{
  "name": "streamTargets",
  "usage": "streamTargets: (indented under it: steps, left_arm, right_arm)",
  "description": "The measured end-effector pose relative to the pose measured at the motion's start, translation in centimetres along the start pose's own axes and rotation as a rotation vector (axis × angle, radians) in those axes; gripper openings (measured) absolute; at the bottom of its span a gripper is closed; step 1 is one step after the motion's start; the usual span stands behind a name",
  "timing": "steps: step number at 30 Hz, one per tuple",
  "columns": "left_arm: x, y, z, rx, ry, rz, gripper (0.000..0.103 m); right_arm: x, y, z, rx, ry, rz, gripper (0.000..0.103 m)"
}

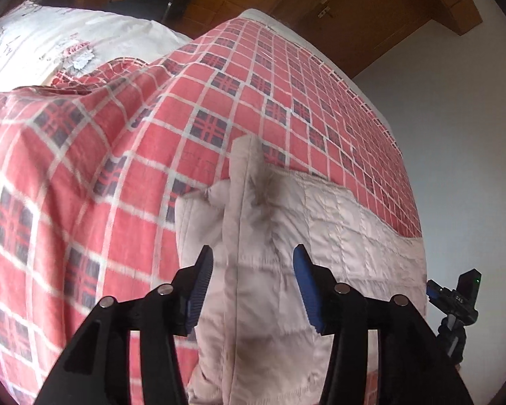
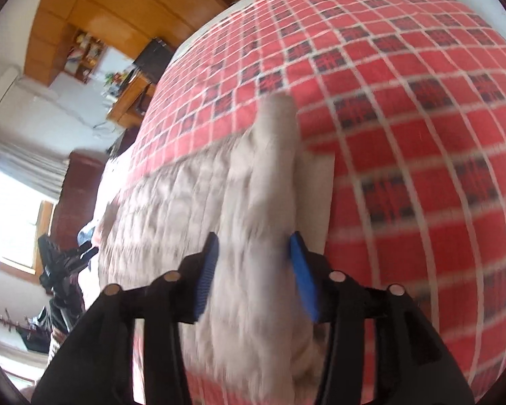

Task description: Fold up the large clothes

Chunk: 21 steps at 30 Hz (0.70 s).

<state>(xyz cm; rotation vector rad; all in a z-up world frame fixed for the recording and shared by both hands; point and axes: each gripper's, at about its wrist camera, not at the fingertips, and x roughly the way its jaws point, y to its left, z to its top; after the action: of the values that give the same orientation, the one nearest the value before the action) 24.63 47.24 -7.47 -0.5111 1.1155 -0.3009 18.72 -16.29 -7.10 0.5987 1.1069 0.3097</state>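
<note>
A pale quilted jacket (image 1: 320,229) lies spread on a bed covered with a red checked sheet (image 1: 94,175). The left tool (image 1: 253,263) stands open, its blue pads on either side of a raised fold of the jacket. The right tool (image 2: 254,253) is open too, straddling another bunched edge.

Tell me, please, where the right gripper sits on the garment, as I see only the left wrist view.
Observer: The right gripper straddles a raised fold of the pale quilted padded garment, jaws wide apart.
Operator: Is anything beside that fold?
Observer: A flat white panel, possibly lining, lies just right of it on the red checked bedspread.
Operator: Can you see my left gripper there?
Observer: Yes, the left gripper shows at the garment's far left edge, before a bright window.
</note>
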Motion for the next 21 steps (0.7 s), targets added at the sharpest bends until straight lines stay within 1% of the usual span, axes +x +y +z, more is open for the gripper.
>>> streamTargets:
  steps: [4,7,9,12,13,14,15,16,17,18,21]
  left_arm:
    - [-1.3,-0.4,-4.1,0.017,0.032,-0.030,0.051]
    - [-1.4,-0.6,-6.6,0.018,0.040,-0.020,0.054]
    - [-1.2,-0.6,-7.8,0.003,0.051,-0.035,0.054]
    - [-0.9,-1.1,-8.7,0.028,0.037,0.000,0.054]
    - [-0.9,-1.4,-8.8,0.039,0.029,0.015,0.054]
    - [-0.9,-1.5,-8.9,0.044,0.026,0.026,0.048]
    - [-0.8,-1.6,-8.9,0.049,0.031,0.042,0.038]
    - [-0.7,-1.6,-8.8,0.049,0.040,0.060,0.033]
    - [-0.7,-1.5,-8.7,0.039,0.043,0.058,0.023]
    - [-0.9,-1.2,-8.6,0.024,0.043,0.040,0.018]
    - [-1.9,-0.7,-8.6,0.006,0.036,0.015,0.013]
  right_arm:
    - [-1.4,0.2,-4.7,0.001,0.022,0.033,0.050]
    - [-1.5,0.0,-7.9,0.016,0.036,0.038,0.052]
    - [-1.5,0.0,-9.2,0.017,0.039,0.038,0.052]
    - [-1.4,0.0,-10.5,0.025,0.035,0.055,0.052]
    - [-1.2,0.0,-10.7,0.028,0.038,0.050,0.045]
    - [-1.2,-0.3,-10.6,0.026,0.043,0.040,0.040]
    - [-1.2,-0.3,-10.7,0.023,0.048,0.018,0.029]
    - [-1.4,-0.4,-10.6,0.026,0.050,0.006,0.018]
    - [-1.7,-0.6,-10.5,0.034,0.050,0.010,0.016]
    - [-2.2,-0.7,-10.4,0.046,0.041,0.037,0.011]
    - [-3.5,-0.5,-10.5,0.047,0.020,0.056,0.008]
